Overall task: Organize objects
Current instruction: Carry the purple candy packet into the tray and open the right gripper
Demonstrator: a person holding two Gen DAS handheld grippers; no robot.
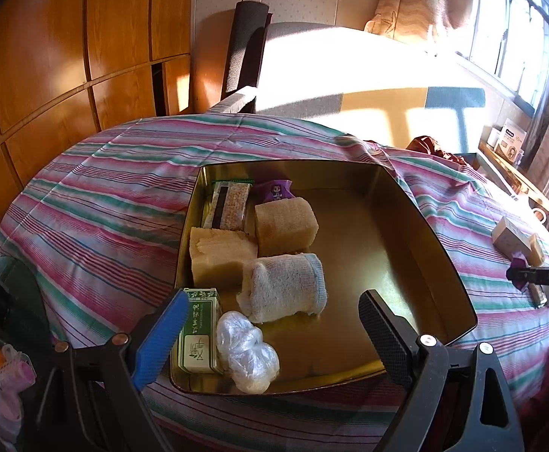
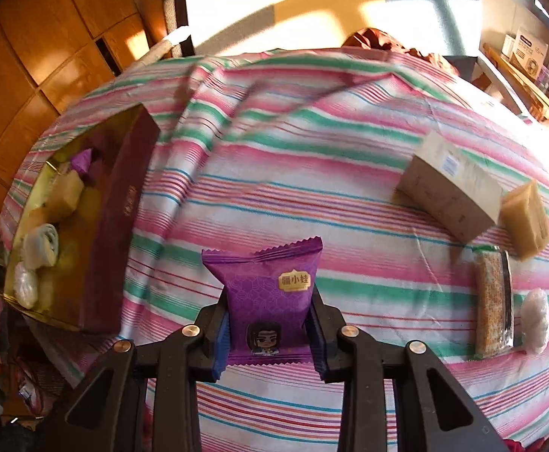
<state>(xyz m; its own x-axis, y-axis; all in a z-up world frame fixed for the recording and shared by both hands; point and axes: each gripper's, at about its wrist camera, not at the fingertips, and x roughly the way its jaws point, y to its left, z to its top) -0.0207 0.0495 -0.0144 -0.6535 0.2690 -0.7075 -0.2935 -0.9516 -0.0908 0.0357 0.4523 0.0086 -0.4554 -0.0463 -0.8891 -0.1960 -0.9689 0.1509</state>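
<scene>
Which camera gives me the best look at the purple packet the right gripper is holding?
The right wrist view. The purple packet fills the centre, clamped upright in the right gripper, with its label and cartoon face readable. The left wrist view shows only a purple scrap at that gripper's tip, far right. A different purple packet lies in the tin.

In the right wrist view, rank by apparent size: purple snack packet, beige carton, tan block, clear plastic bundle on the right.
1. purple snack packet, though nearness inflates it
2. beige carton
3. tan block
4. clear plastic bundle
</scene>
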